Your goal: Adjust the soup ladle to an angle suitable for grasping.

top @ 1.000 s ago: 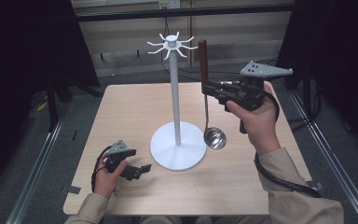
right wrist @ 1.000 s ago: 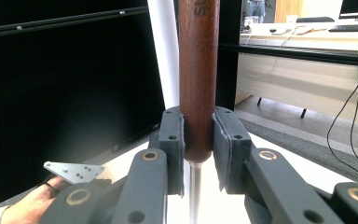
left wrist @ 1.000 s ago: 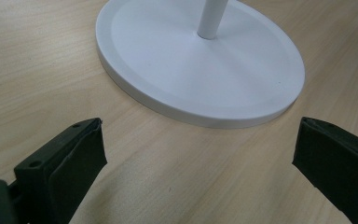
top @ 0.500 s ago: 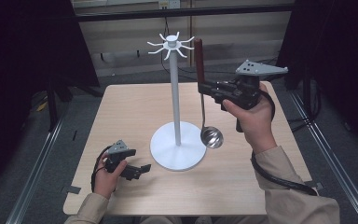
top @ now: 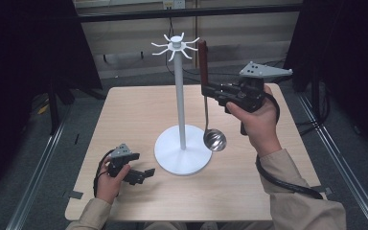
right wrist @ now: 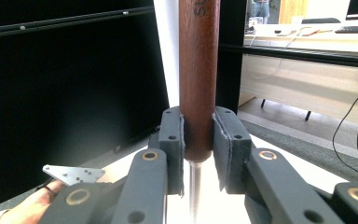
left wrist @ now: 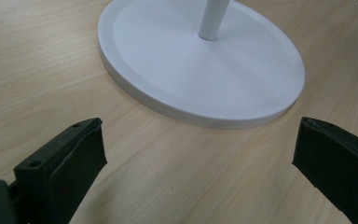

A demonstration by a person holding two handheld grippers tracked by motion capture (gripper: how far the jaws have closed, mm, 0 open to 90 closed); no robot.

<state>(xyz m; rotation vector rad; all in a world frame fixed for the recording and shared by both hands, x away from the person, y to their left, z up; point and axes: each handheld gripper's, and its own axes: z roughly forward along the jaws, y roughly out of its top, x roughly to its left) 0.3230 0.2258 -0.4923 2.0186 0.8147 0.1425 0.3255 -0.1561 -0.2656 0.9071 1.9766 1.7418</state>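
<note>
A white utensil stand with a round base and hooked arms at its top stands mid-table. My right gripper is shut on the brown wooden handle of a ladle and holds it upright just right of the pole; the steel bowl hangs above the table beside the base. In the right gripper view the handle is clamped between both pads. My left gripper rests on the table at front left, open, with the stand's base ahead of its jaws.
The light wooden table has dark floor and metal rails around it. A cable trails from the right gripper along the forearm.
My right gripper has lifted the ladle and carried it left toward the stand's top; its bowl has risen off the table. The left gripper has stayed put.
</note>
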